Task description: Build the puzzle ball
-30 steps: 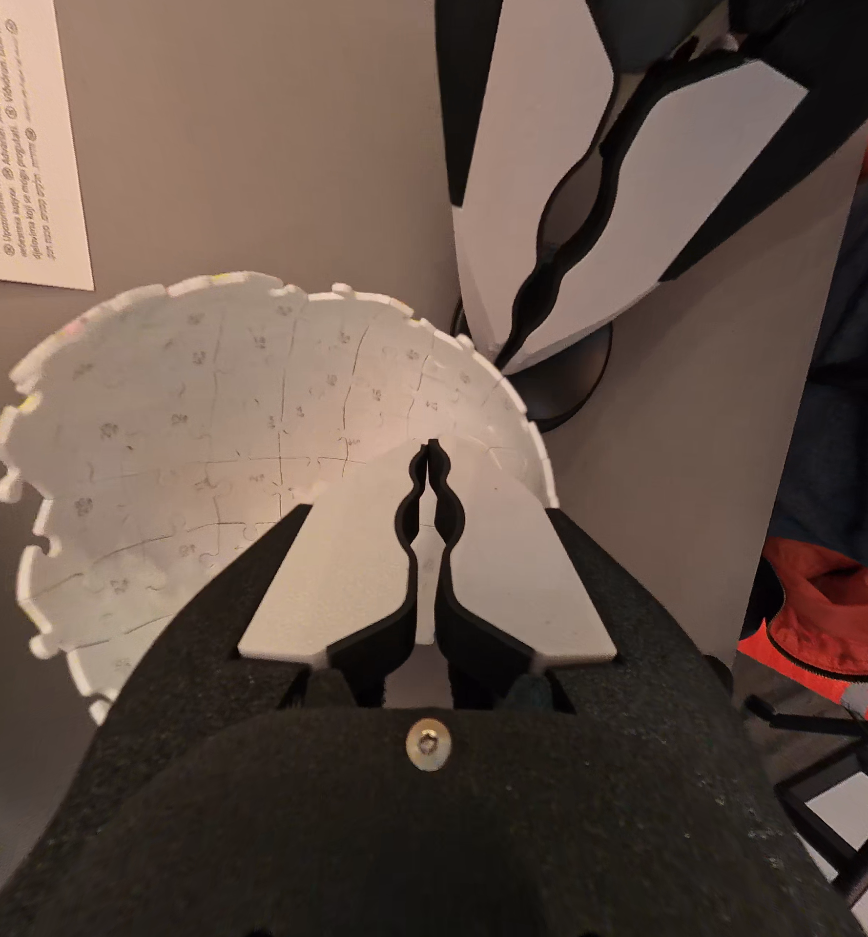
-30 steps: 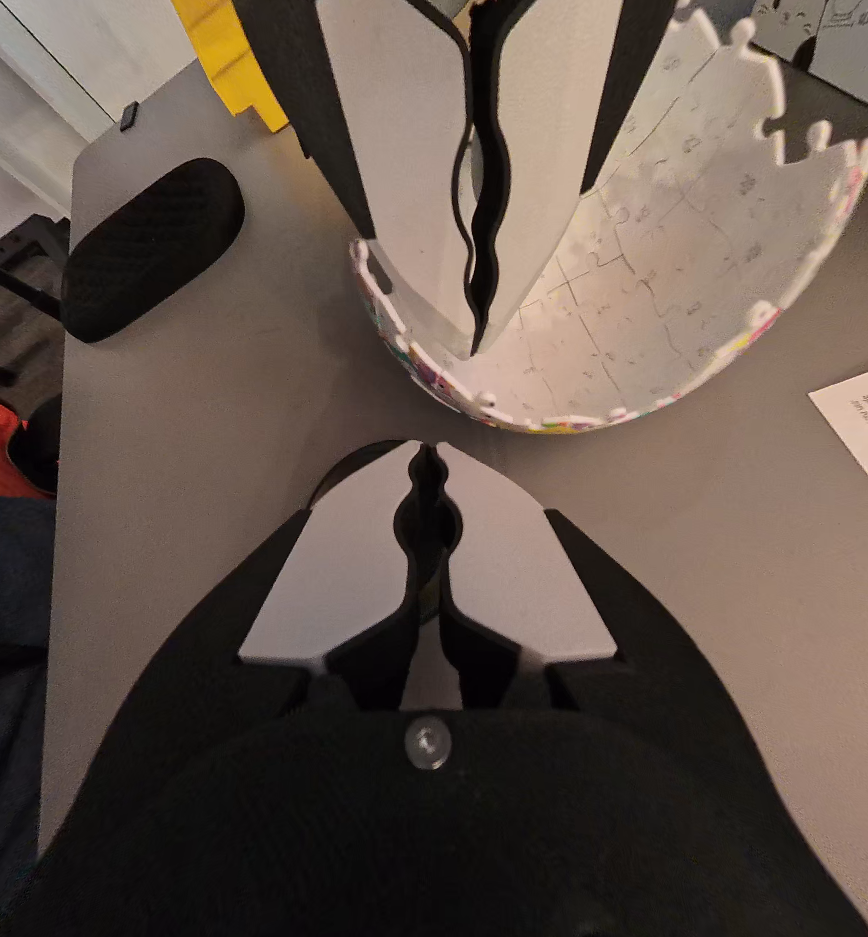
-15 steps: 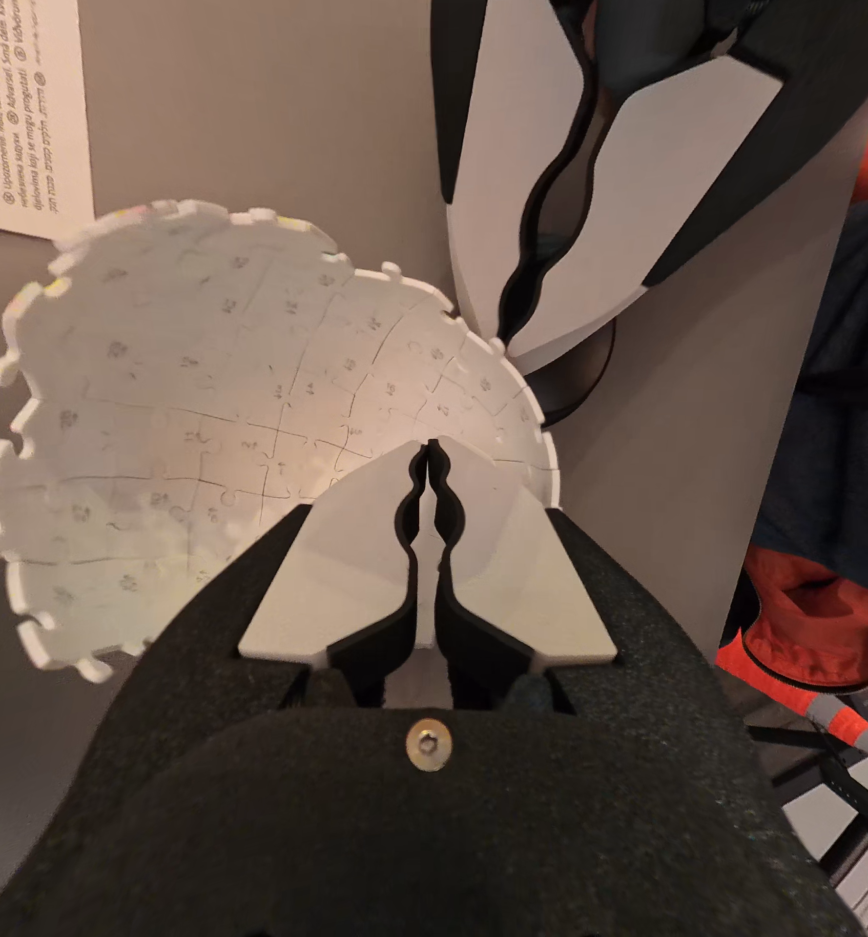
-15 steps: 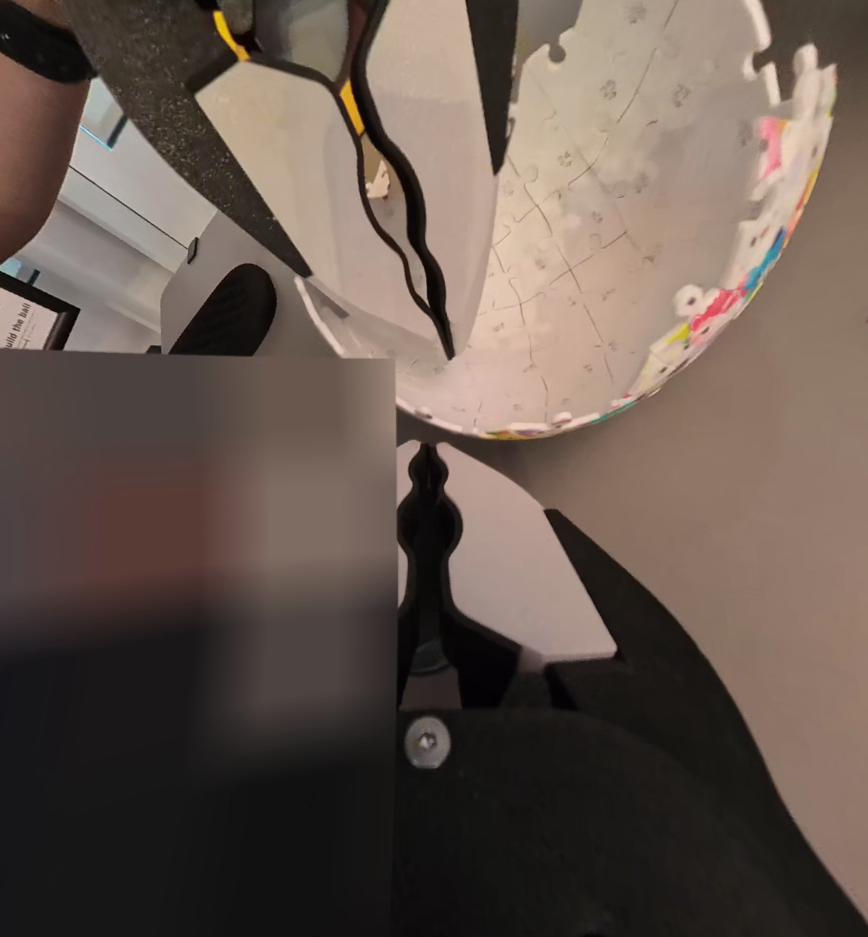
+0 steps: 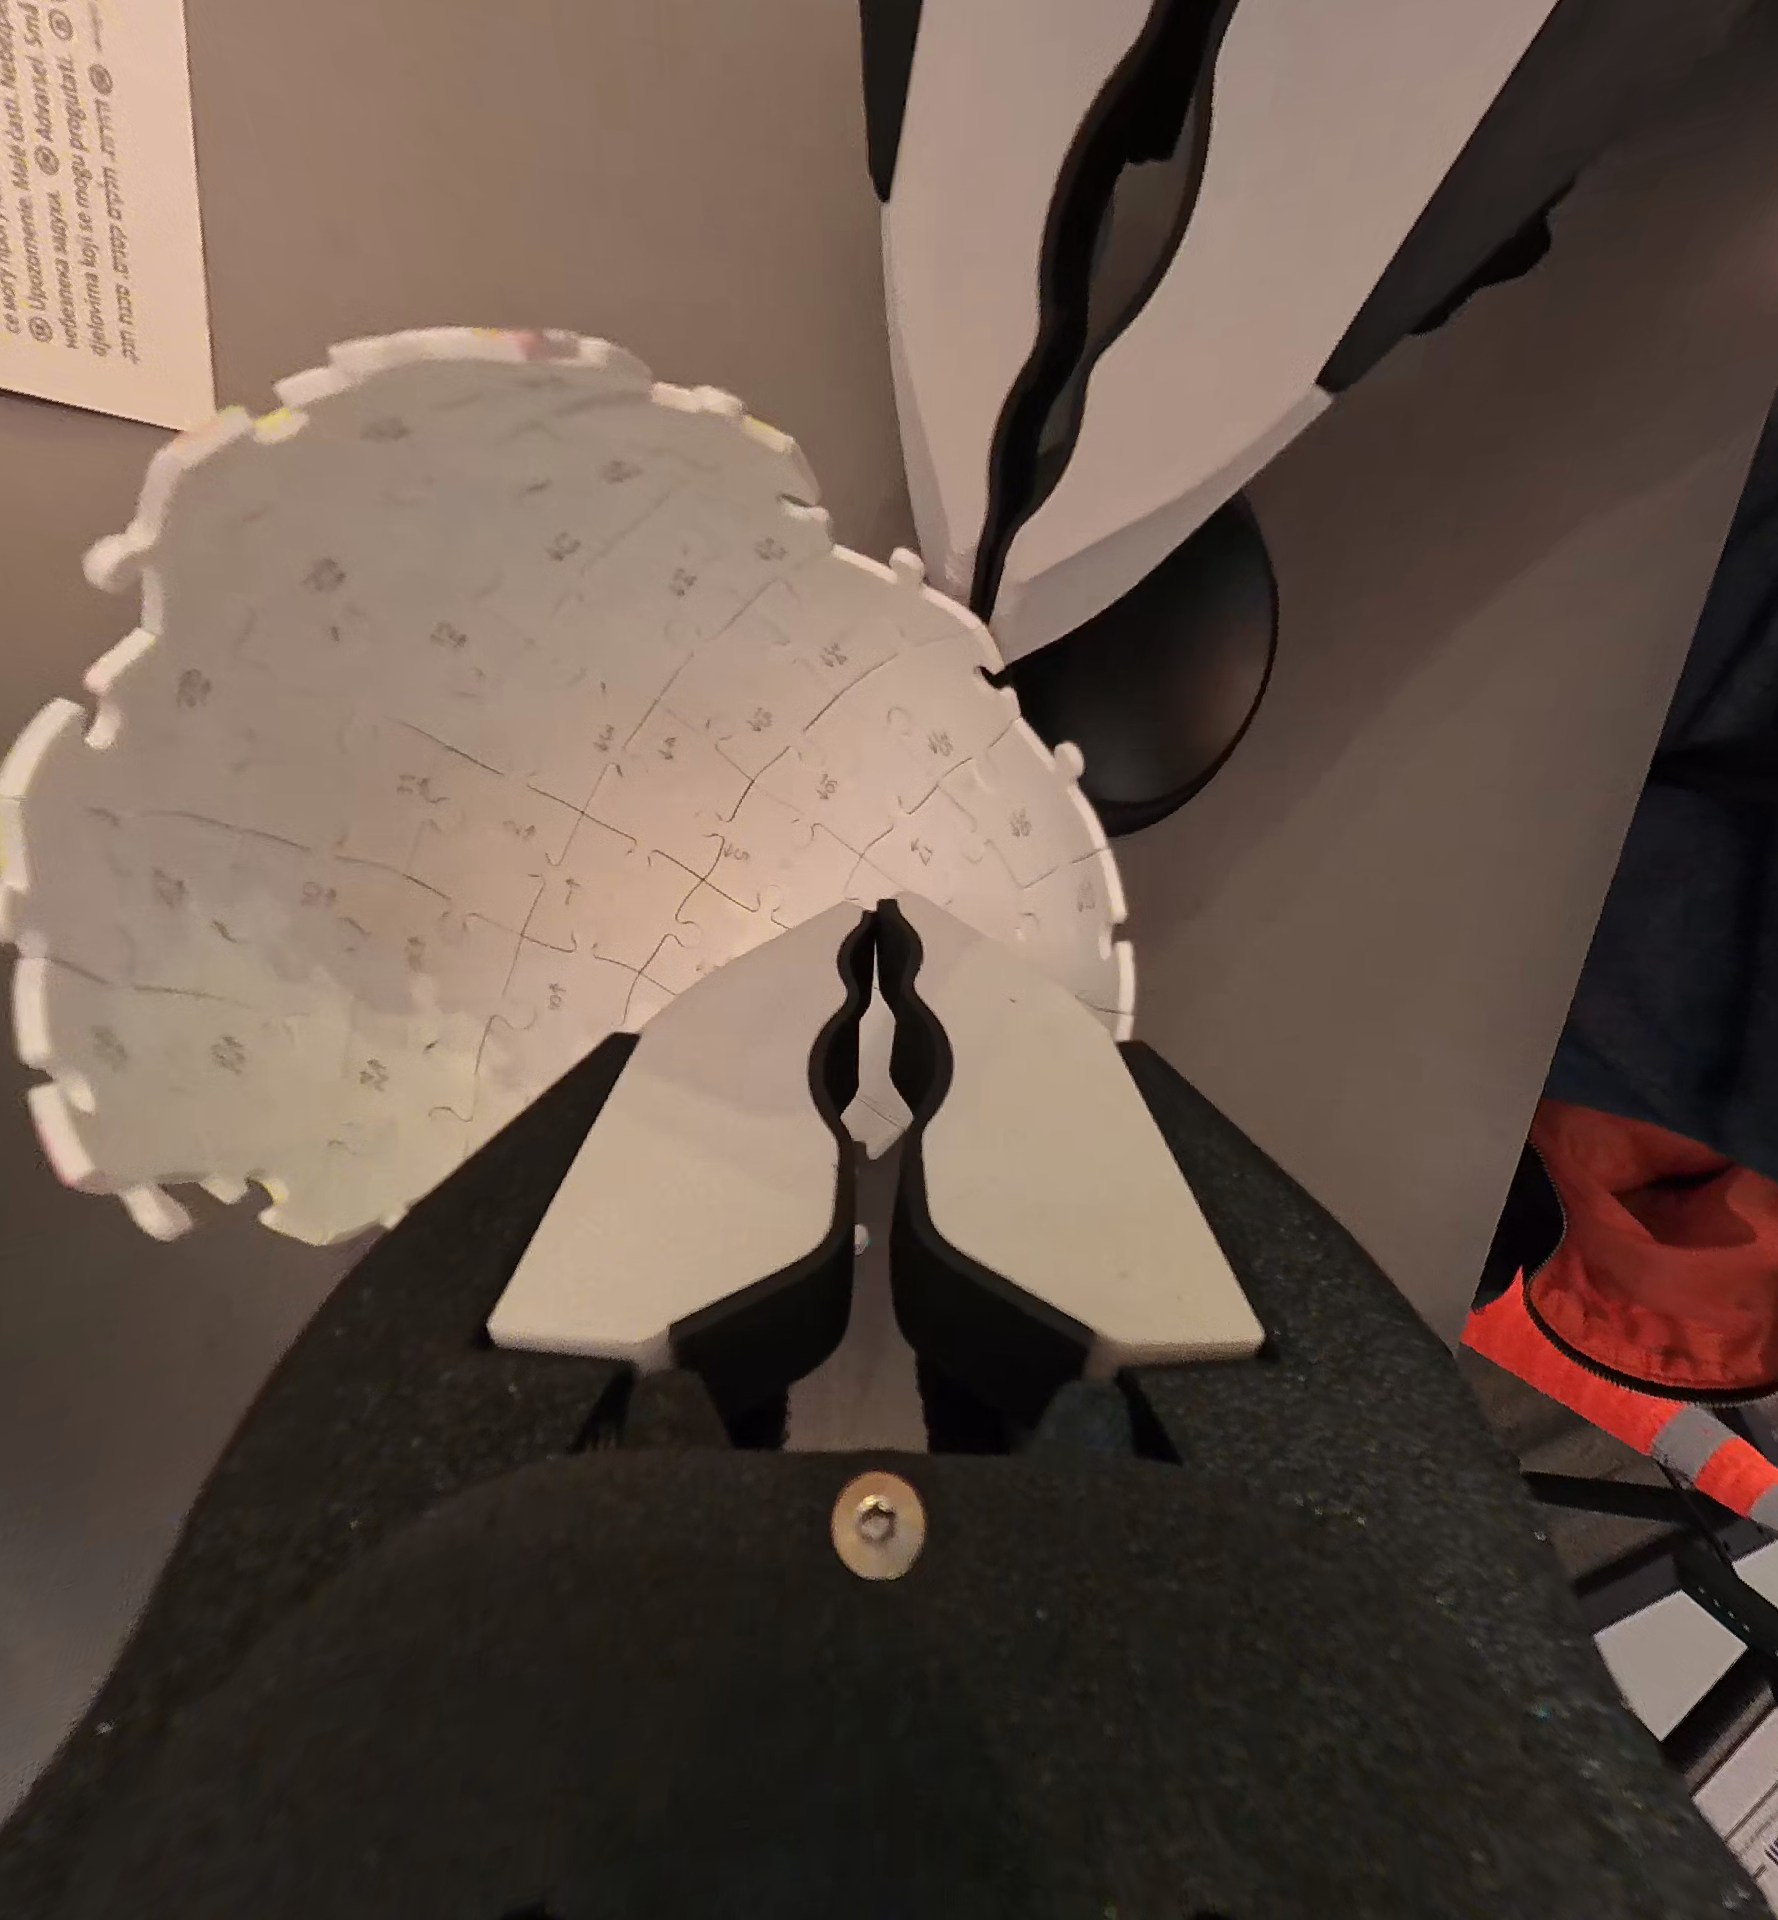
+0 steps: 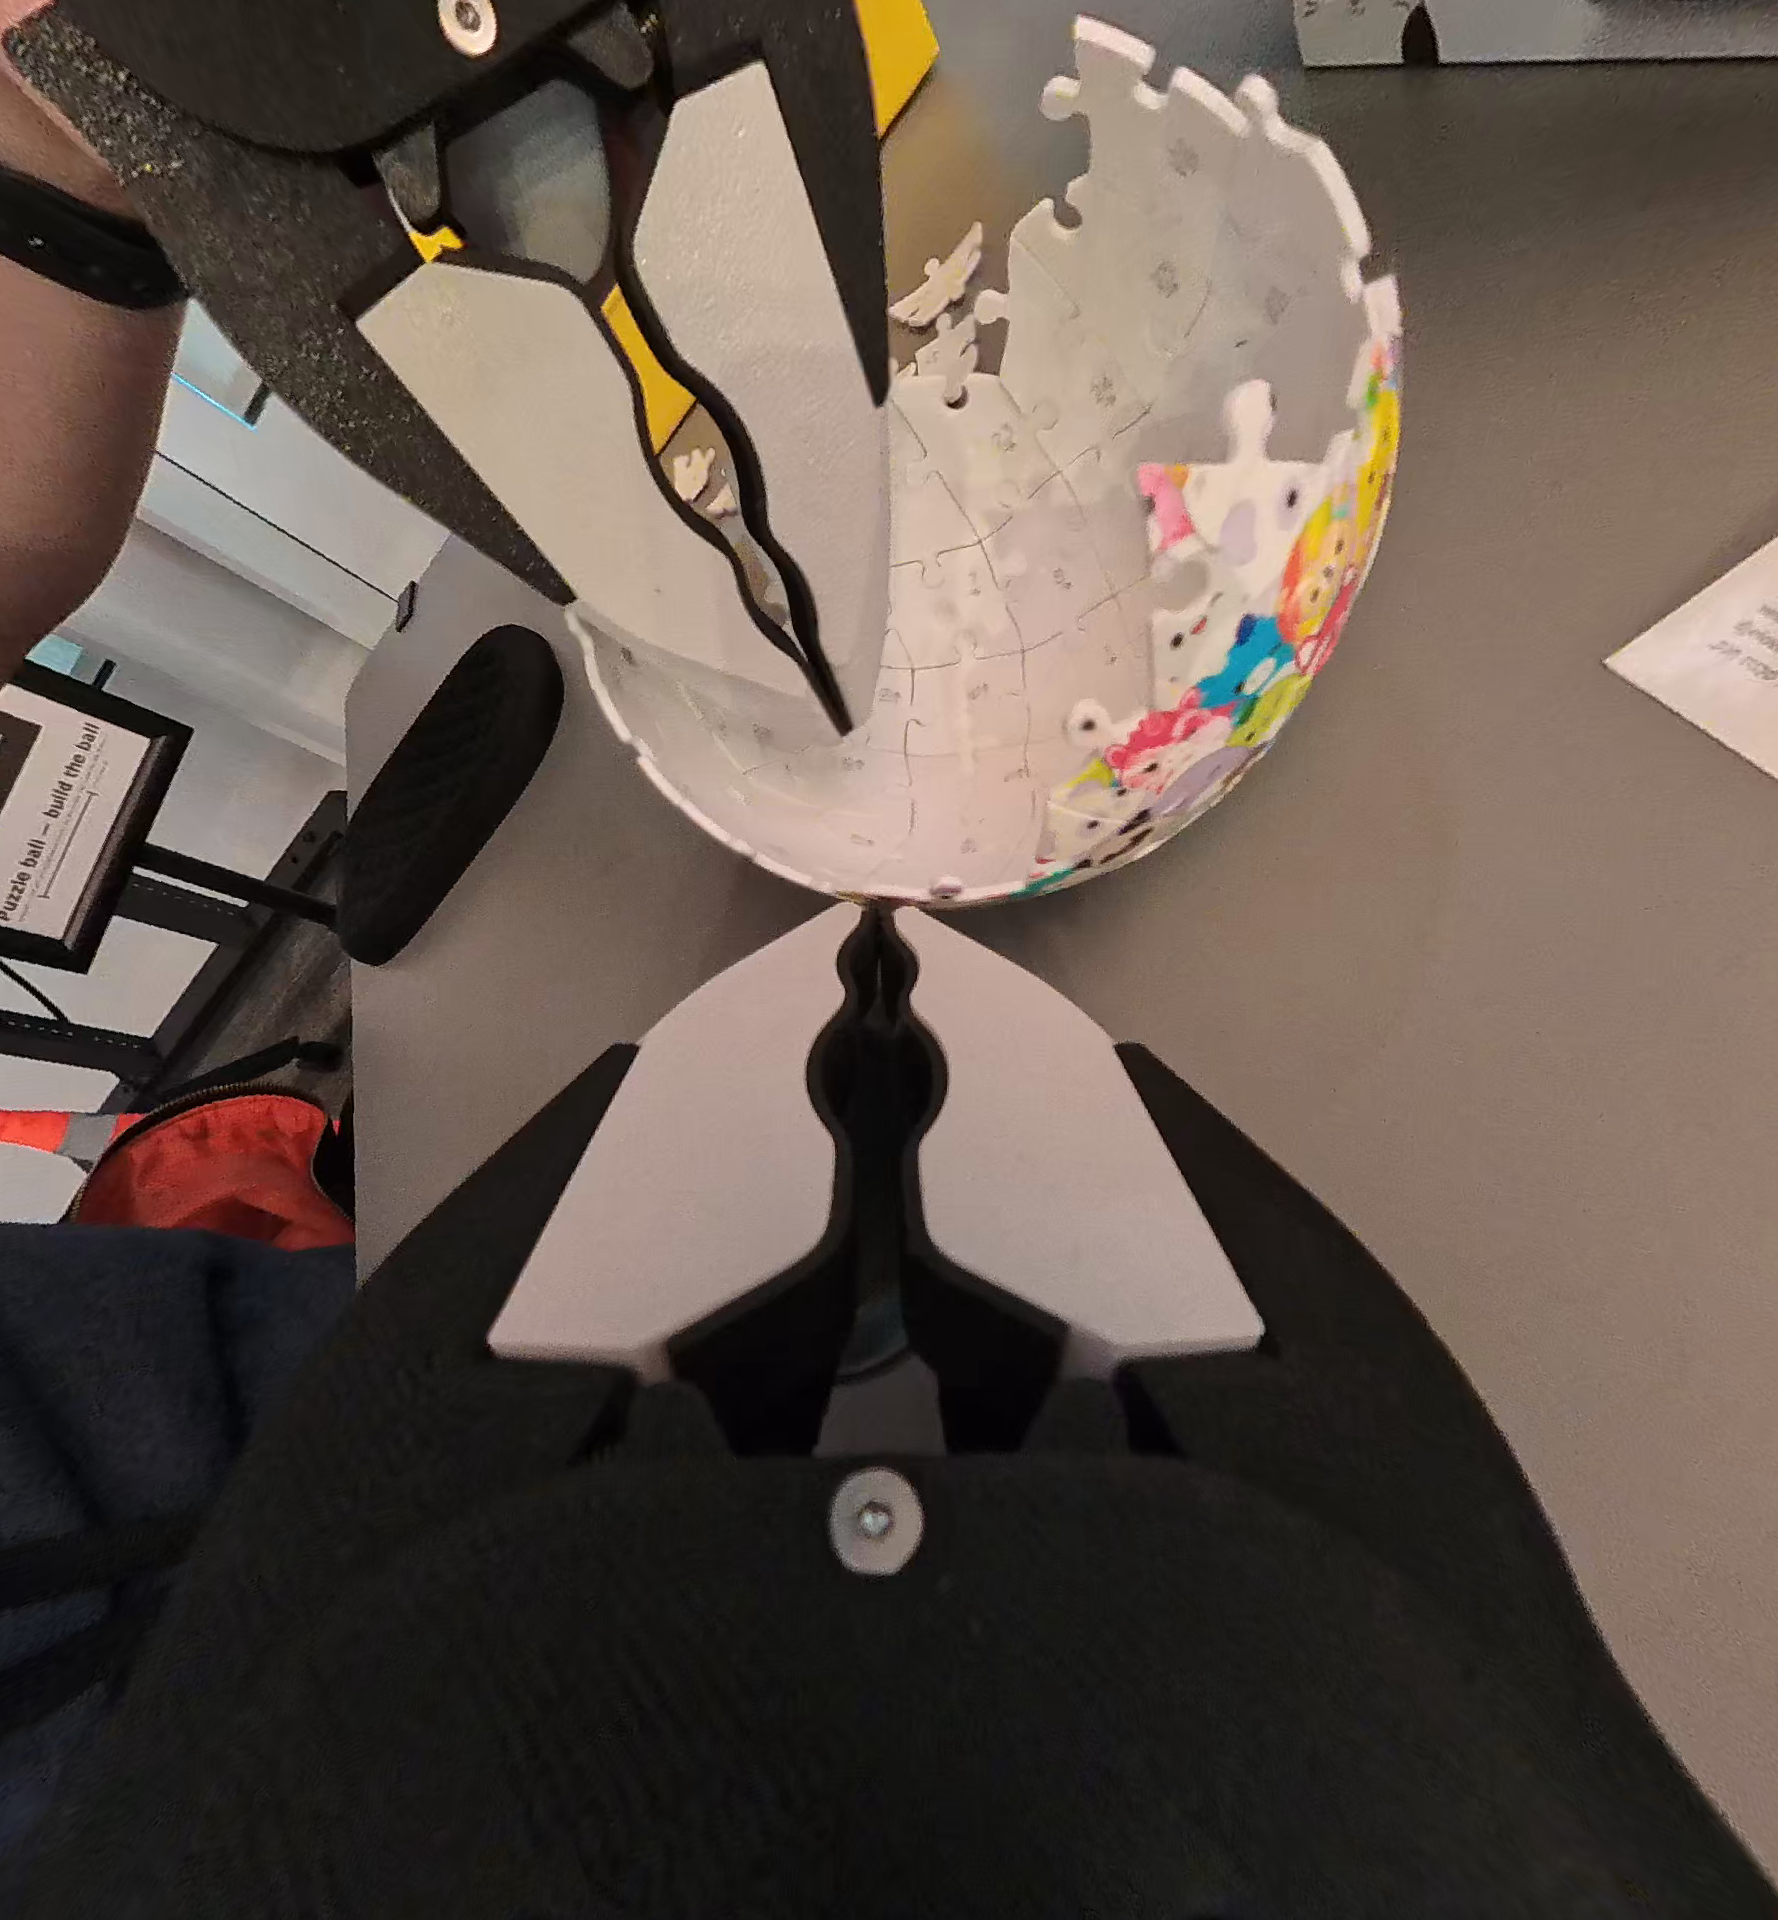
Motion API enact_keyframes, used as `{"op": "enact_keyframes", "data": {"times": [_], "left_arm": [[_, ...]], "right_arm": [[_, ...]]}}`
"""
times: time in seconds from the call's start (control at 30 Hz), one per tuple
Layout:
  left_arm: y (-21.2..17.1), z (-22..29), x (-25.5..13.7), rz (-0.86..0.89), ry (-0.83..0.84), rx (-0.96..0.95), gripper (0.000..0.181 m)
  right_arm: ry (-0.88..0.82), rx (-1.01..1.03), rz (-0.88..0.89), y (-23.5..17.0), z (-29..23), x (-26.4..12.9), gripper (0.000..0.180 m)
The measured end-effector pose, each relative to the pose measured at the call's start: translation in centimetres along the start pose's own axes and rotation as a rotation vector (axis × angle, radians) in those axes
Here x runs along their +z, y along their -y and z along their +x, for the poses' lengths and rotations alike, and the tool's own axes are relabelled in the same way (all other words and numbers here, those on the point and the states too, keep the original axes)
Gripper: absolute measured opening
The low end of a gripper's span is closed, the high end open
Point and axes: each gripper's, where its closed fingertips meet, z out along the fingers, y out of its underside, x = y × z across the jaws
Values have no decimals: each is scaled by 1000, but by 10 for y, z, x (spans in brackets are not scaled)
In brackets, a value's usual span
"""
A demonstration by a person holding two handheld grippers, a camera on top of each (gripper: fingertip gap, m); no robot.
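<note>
The half-built puzzle ball shell (image 5: 469, 790) is white inside and coloured outside (image 6: 1269, 644). It is tilted on its side above the grey table (image 6: 1487, 1039). My left gripper (image 5: 880, 914) is shut on the shell's wall, which shows through the gap between its fingers. In the right wrist view the left gripper (image 6: 843, 727) comes from above with its tips inside the shell. My right gripper (image 6: 872, 914) is shut, with its tips against the shell's near rim. It also shows in the left wrist view (image 5: 984, 603) at the shell's right rim. I see no piece in it.
A printed paper sheet (image 6: 1758, 665) lies on the table to the right. A black oval pad (image 6: 449, 790) lies near the table's left edge. Loose white pieces (image 6: 937, 281) and a yellow box (image 6: 906, 62) are behind the shell. An orange bag (image 5: 1695, 1247) and a sign stand (image 6: 43, 821) are off the table. The tips of one gripper are about 5 cm away from the tips of the other.
The left gripper has tipped the shell up, so its coloured outside now faces the right wrist view. The right gripper's shut tips have come up to the shell's rim.
</note>
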Motion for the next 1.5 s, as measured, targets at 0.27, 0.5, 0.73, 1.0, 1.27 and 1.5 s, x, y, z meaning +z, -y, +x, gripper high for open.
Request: {"op": "enact_keyframes", "data": {"times": [0.27,0.5,0.73,1.0,1.27,1.5], "left_arm": [[-3,0,-1,-1,2,-11,0],[-2,4,3,-52,-19,1,0],[-3,5,6,-66,-32,-11,0],[0,4,11,-73,-39,-37,0],[10,7,15,-60,-41,-67,0],[8,12,14,-65,-52,-71,0]], "right_arm": [[-75,-12,8,3,12,-7,2],[45,41,-71,-20,-26,7,2],[50,110,-23,-12,-33,17,1],[-20,128,-69,-21,-23,20,1],[17,195,-6,-13,-21,15,1],[67,250,15,-12,-27,20,1]]}}
